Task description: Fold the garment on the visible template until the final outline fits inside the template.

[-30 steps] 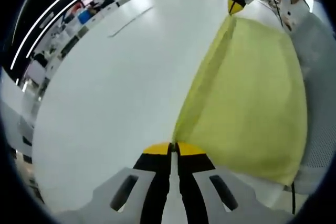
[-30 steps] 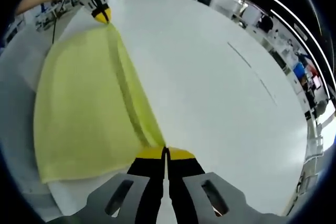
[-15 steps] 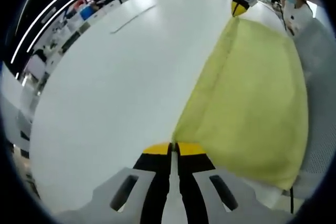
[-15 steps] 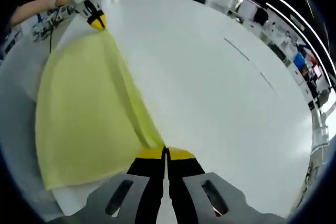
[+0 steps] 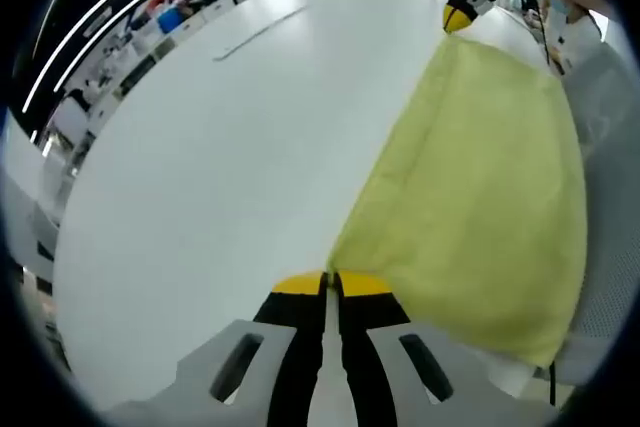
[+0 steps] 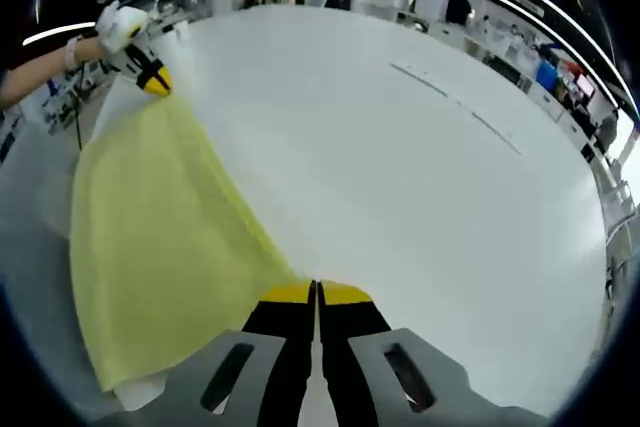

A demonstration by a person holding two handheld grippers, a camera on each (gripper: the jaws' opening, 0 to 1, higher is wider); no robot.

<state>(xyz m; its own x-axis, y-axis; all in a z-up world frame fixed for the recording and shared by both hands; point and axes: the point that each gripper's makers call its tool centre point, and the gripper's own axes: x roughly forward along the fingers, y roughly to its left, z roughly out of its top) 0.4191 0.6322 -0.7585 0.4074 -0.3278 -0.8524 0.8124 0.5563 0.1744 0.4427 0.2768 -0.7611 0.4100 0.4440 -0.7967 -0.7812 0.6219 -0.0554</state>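
Left gripper view low over the white table (image 5: 200,167), facing along its jaws, right gripper view likewise, from opposite ends, sharing the yellow garment (image 5: 480,187).

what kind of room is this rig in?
Likely an open-plan lab or office. Long ceiling light strips, rows of desks with screens behind, and a large white table where both claws, left claw and right claw, pinch a yellow garment.

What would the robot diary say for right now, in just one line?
left gripper: shut on yellow cloth corner | right gripper: shut on other corner | cloth stretched between them over white table
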